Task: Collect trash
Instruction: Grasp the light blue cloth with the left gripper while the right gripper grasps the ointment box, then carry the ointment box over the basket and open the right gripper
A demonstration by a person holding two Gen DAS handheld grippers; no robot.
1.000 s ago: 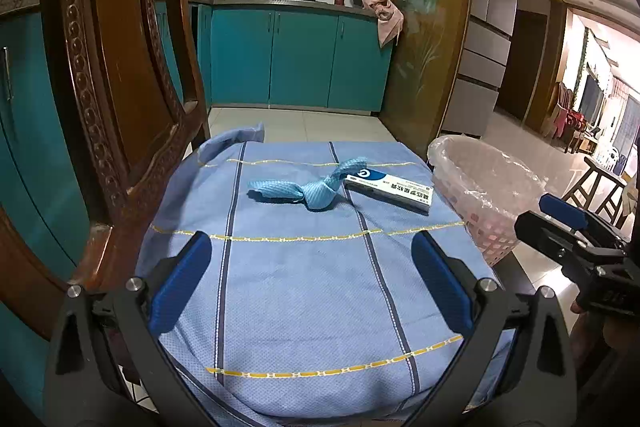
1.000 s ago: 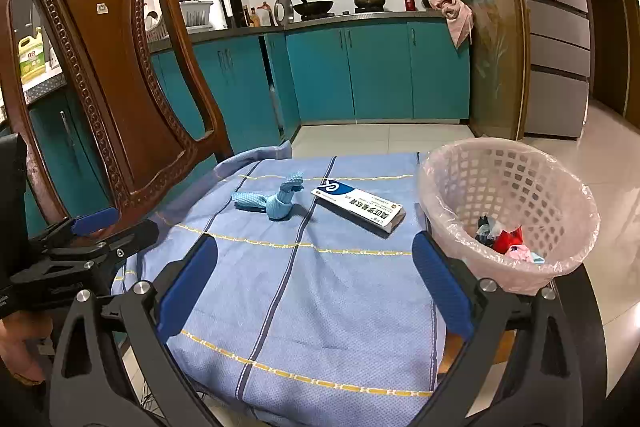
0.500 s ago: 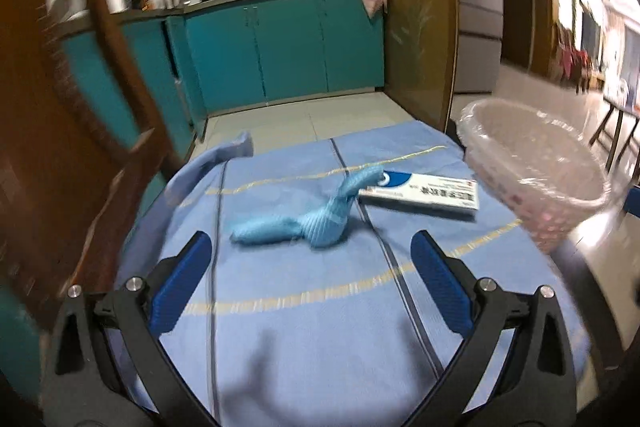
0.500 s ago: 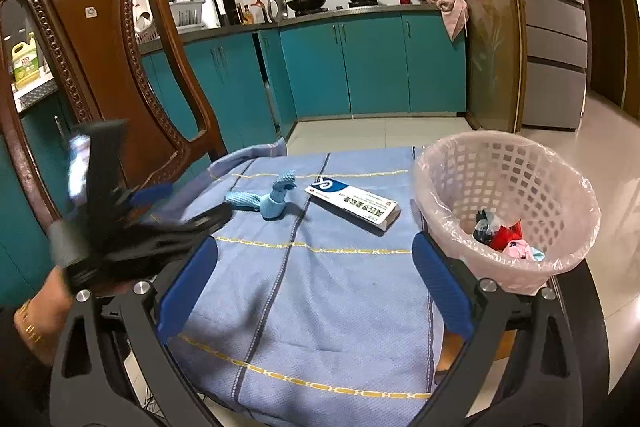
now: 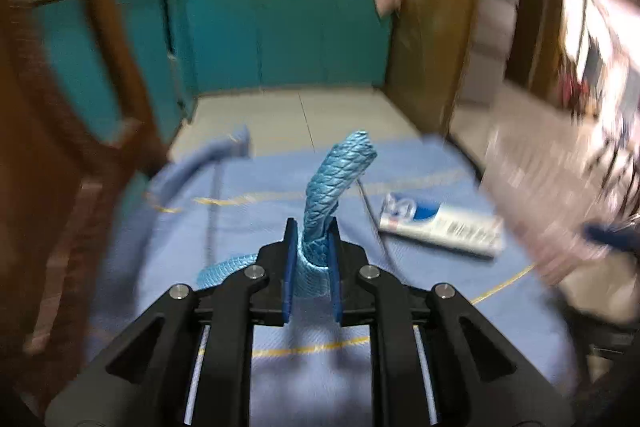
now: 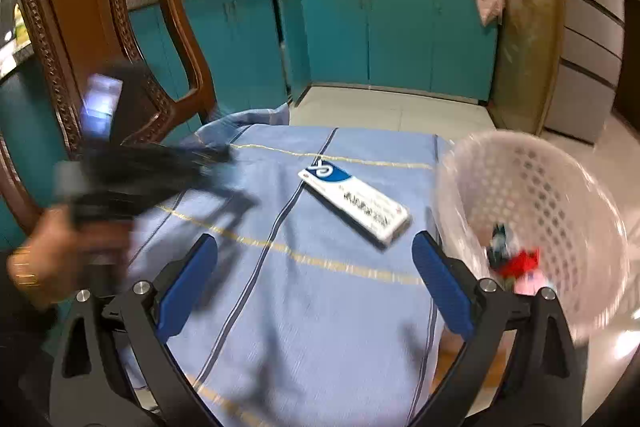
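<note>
The left gripper (image 5: 311,251) is clamped on the knotted blue cloth (image 5: 328,187), one end poking up ahead of its fingers—gripped mid-body for carrying. The right gripper (image 6: 314,277) hangs spread wide and holds nothing, the toothpaste box (image 6: 356,205) just ahead—the basket (image 6: 568,183) to its right, ready for trash.

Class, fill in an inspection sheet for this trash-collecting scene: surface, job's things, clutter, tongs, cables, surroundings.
Surface: blue striped cloth covers the table.
Job's things: twisted blue rag, clamped, one end standing above the left tongs; white and blue box lying flat on the cloth; pink mesh basket at the table's right edge, holding a few scraps.
Clutter: nothing seen.
Tongs: left tongs shut on the rag; right tongs open, holding nothing.
Cables: nothing seen.
Surroundings: wooden chair at left, teal cabinets behind.
</note>
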